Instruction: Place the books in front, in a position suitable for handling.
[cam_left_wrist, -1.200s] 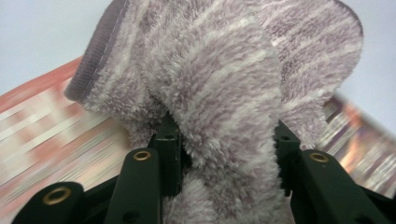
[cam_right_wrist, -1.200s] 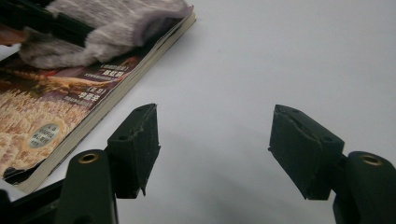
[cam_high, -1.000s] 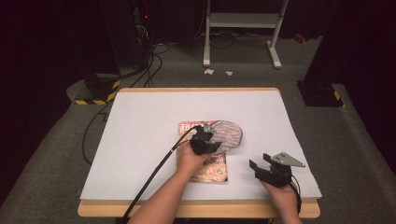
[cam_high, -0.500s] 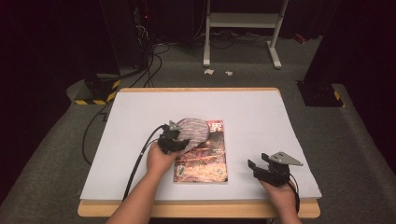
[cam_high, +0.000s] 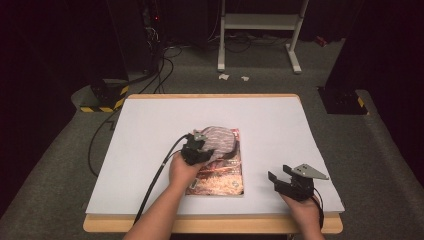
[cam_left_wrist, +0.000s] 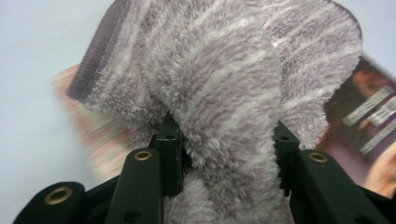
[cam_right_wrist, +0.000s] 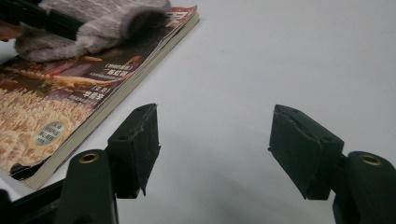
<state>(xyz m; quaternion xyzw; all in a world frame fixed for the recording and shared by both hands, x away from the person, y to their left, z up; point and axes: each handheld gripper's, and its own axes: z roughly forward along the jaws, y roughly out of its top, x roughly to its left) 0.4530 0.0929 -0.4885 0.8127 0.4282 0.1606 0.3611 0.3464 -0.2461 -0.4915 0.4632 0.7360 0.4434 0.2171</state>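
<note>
A fluffy grey-and-lilac striped cloth (cam_high: 223, 138) lies bunched on the upper part of a magazine (cam_high: 222, 179) in the middle of the white table (cam_high: 145, 150). My left gripper (cam_high: 202, 146) is shut on the cloth's near left edge. In the left gripper view the cloth (cam_left_wrist: 224, 70) bulges up between the two black jaws of that gripper (cam_left_wrist: 224, 135), with the magazine (cam_left_wrist: 369, 116) behind it. My right gripper (cam_high: 281, 173) rests open at the front right, nothing between its jaws. In its own view, the right gripper (cam_right_wrist: 215, 135) faces bare table, with the magazine (cam_right_wrist: 56, 102) and cloth (cam_right_wrist: 93, 23) to the left.
A black cable (cam_high: 155, 180) trails from the left gripper over the table's front edge. Behind the table stand a white metal frame (cam_high: 260, 30) and dark equipment with a yellow-black striped base (cam_high: 102, 97). Grey carpet surrounds the table.
The left gripper dragged the cloth to the left across the magazine, then came back a little to the right. The right gripper has stayed put.
</note>
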